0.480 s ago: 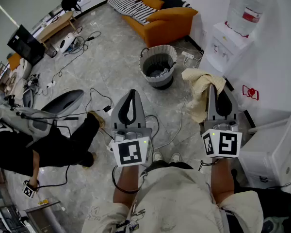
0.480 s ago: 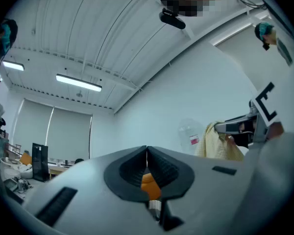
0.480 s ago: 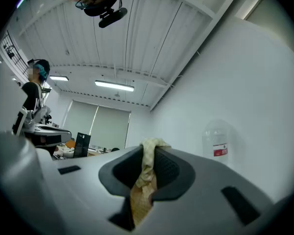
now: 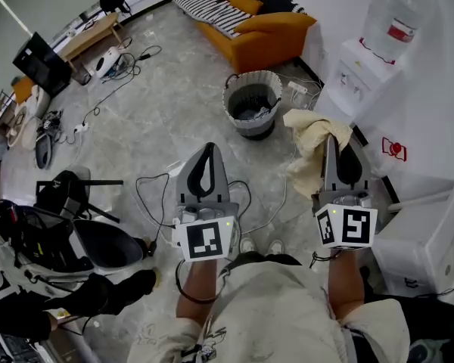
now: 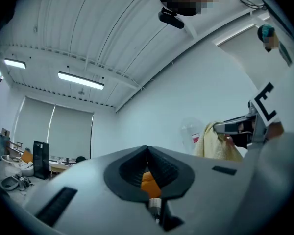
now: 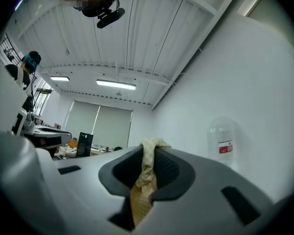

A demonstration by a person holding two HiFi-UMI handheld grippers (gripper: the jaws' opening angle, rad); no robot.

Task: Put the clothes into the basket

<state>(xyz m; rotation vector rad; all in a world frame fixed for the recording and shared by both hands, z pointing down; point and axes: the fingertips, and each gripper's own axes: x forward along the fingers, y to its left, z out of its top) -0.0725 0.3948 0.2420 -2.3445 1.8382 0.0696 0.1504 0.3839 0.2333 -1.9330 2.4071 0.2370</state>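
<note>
A pale yellow cloth (image 4: 309, 146) hangs from my right gripper (image 4: 331, 144), whose jaws are shut on it; in the right gripper view the cloth (image 6: 146, 173) is pinched between the pads. The grey woven basket (image 4: 251, 103) stands on the floor ahead, left of the cloth, with dark clothes inside. My left gripper (image 4: 207, 151) is held level beside the right one, shut with nothing between its jaws, as the left gripper view (image 5: 147, 153) shows. The cloth (image 5: 218, 141) and the right gripper also appear at the right of the left gripper view.
An orange sofa (image 4: 253, 21) stands beyond the basket. A water dispenser (image 4: 367, 59) and white furniture (image 4: 427, 233) line the right wall. Cables (image 4: 159, 184) run over the floor. A person (image 4: 38, 278) in black with an office chair (image 4: 98, 240) is at the lower left.
The basket and sofa have shifted slightly right and down in the head view. The person at lower left has moved down and left. Both grippers hold the same pose.
</note>
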